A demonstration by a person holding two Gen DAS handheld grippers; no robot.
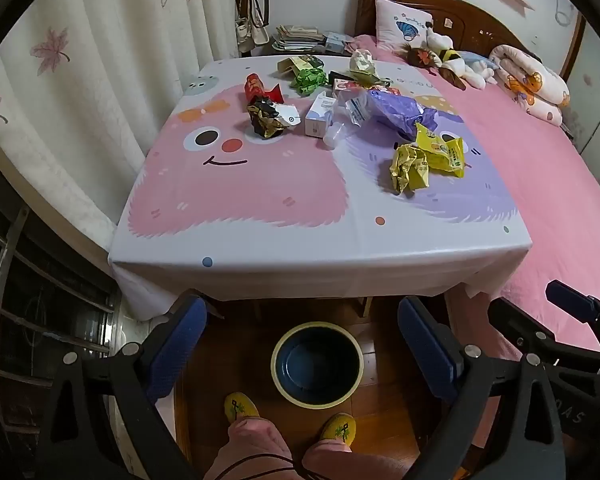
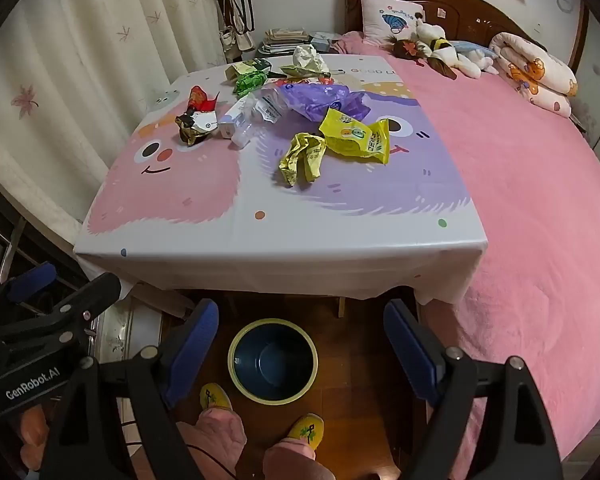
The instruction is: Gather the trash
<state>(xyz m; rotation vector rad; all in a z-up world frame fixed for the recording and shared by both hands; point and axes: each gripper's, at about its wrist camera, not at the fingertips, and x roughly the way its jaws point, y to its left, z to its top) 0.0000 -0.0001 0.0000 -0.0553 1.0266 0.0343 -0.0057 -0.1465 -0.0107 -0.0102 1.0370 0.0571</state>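
Trash [image 1: 428,158], crumpled colourful wrappers, litters table; left gripper [image 1: 302,354], right gripper [image 2: 300,354] agape, empty.

Black gripper [image 1: 302,340], blue pads [image 1: 180,344]

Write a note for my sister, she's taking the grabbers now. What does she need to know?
Left gripper: open, empty, over the bin.
Right gripper: open, empty, beside the left one.
Bin: on the floor in front of the table, by the person's slippers; looks empty.
Trash, all on the table: yellow wrappers nearest, on the right; purple bag and clear plastic in the middle; white box; brown-and-red wrappers on the left; green wrapper and more at the far edge.
Done: nothing binned yet.
Left: carry every piece to the bin; the yellow wrappers look easiest first.
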